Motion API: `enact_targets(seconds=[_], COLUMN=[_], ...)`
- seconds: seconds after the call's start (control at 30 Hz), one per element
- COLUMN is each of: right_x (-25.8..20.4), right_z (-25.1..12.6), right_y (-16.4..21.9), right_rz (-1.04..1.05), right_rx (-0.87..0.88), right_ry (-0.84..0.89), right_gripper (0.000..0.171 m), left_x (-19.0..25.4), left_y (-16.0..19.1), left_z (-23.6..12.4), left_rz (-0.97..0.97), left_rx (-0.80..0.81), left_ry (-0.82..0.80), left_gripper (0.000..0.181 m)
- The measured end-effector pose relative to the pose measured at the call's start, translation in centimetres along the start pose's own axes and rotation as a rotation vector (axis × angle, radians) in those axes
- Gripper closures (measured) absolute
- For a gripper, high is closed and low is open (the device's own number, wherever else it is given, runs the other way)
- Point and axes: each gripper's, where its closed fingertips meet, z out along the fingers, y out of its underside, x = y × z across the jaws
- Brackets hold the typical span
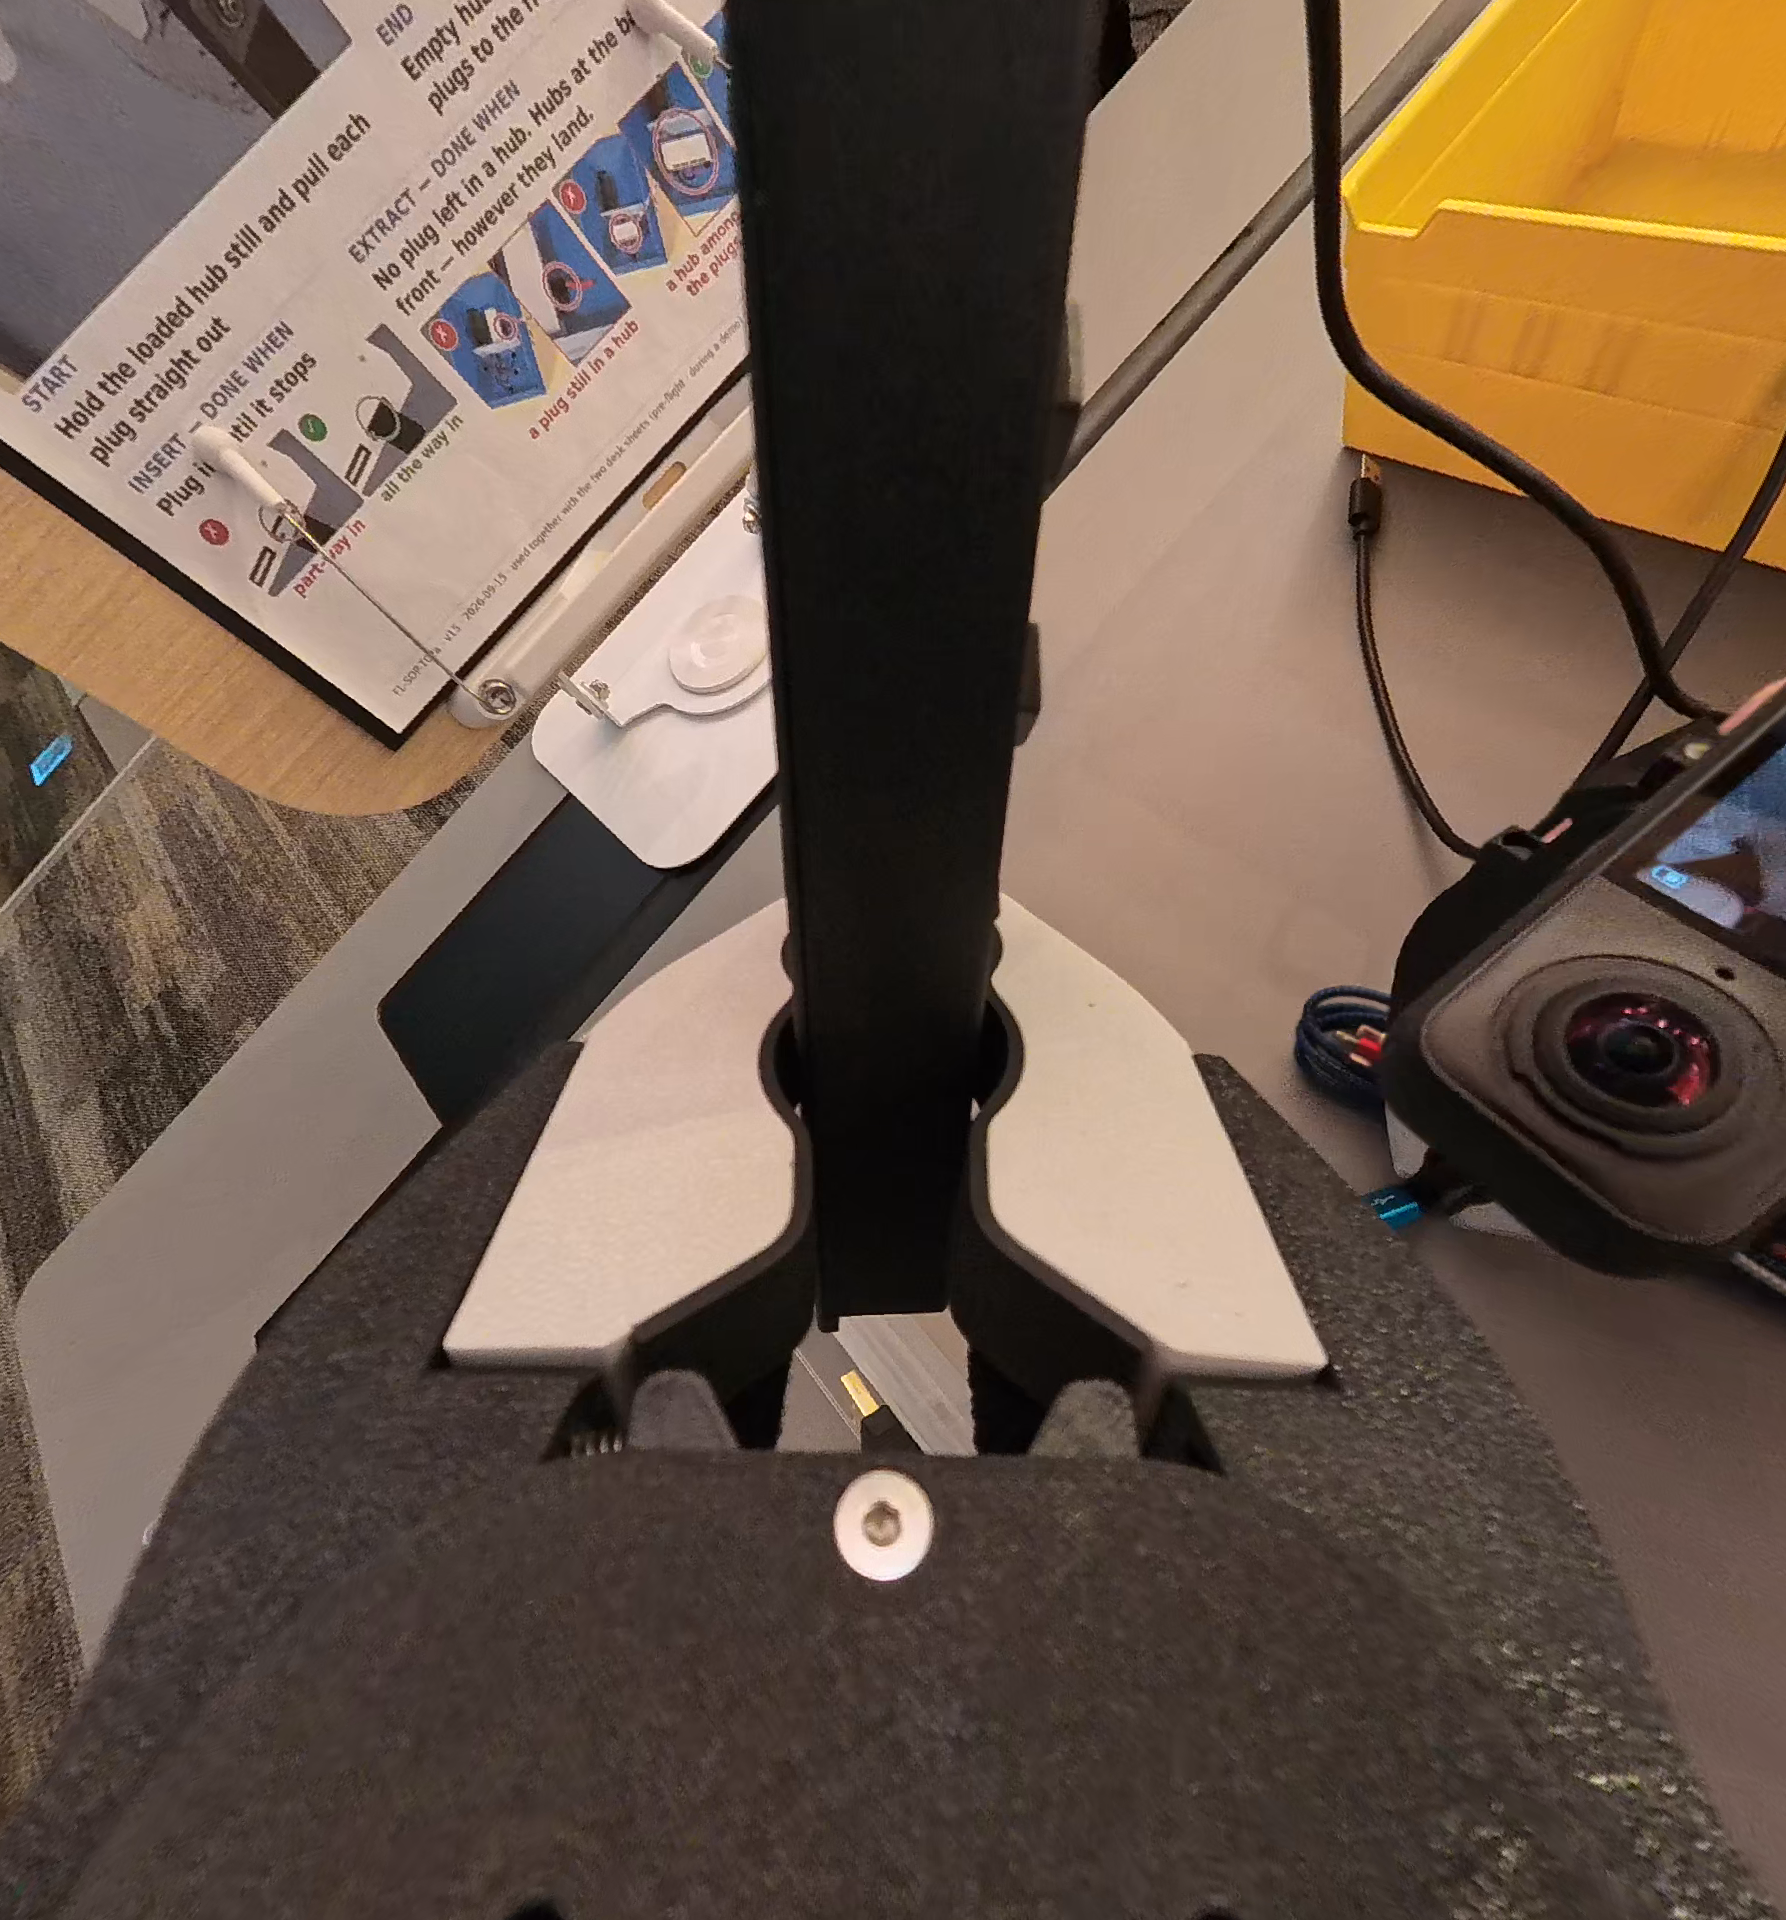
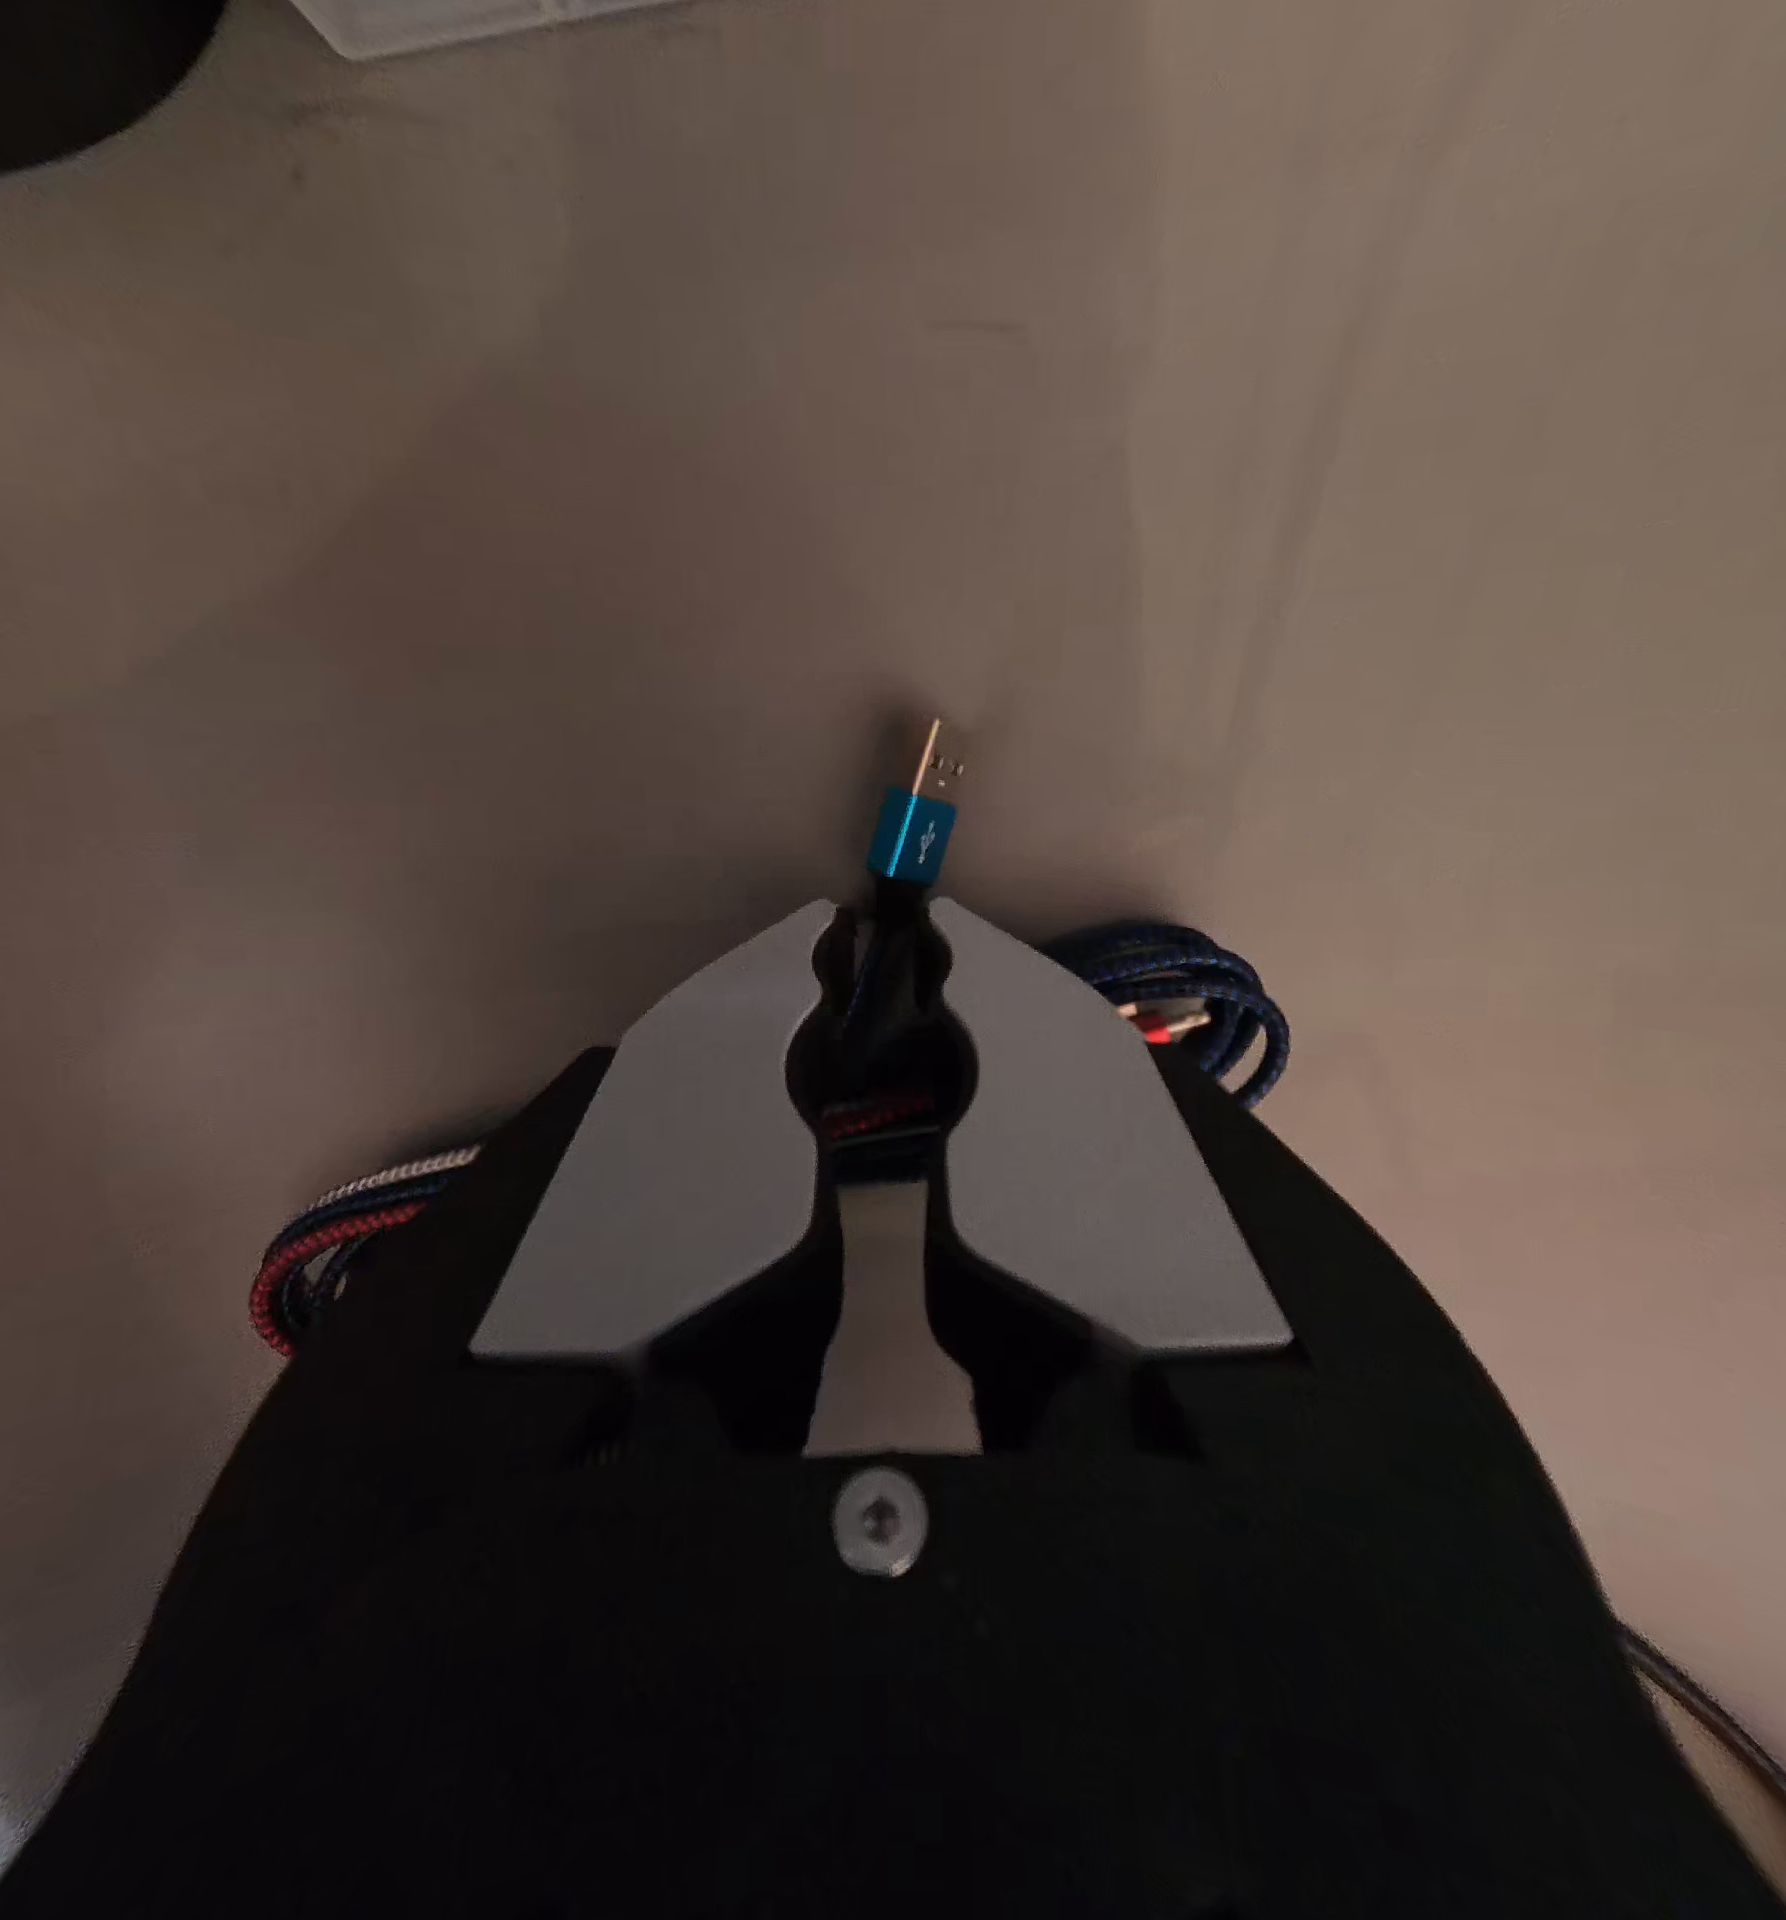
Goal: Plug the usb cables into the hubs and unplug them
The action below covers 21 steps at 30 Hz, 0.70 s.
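Note:
My left gripper point(image 1: 891, 977) is shut on a long black USB hub point(image 1: 889, 520), which runs up the middle of the left wrist view with black cables point(image 1: 1330, 260) leaving its far end. My right gripper point(image 2: 884, 925) is shut on a braided cable just behind its blue USB plug point(image 2: 912, 831); the plug's metal tip points at the grey table point(image 2: 1284, 520). The same blue plug point(image 1: 1398, 1210) shows in the left wrist view under the right gripper's camera point(image 1: 1637, 1049), to the right of the hub and apart from it.
A yellow bin point(image 1: 1595, 208) stands at the back right. A loose black USB plug point(image 1: 1367, 488) lies before it. A blue cable coil point(image 2: 1201, 997) and a red and blue braided cable point(image 2: 349, 1236) lie under my right gripper. An instruction sheet point(image 1: 297, 312) leans at the left on a wooden desk edge. The tips of one gripper are about 20 cm away from the tips of the other.

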Motion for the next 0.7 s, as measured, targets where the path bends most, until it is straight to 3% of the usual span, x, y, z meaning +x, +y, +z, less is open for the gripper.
enact_targets(seconds=[0.27,0.4,0.7], right_x=[-0.36,0.01,-0.09], right_z=[-0.11,-0.02,0.06], right_y=[-0.18,-0.2,-0.33], right_rz=[0.101,0.108,0.128], right_rx=[0.053,0.084,0.086], right_ry=[-0.091,-0.095,-0.138], right_gripper=[0.152,0.161,0.161], left_x=[0.07,0.06,0.05], left_y=[-0.03,-0.05,-0.03], left_z=[0.0,-0.02,-0.01], left_rz=[0.004,0.004,0.007], left_rx=[-0.001,0.0,-0.001], left_ry=[0.001,0.001,0.0], left_gripper=[0.156,0.156,0.156])
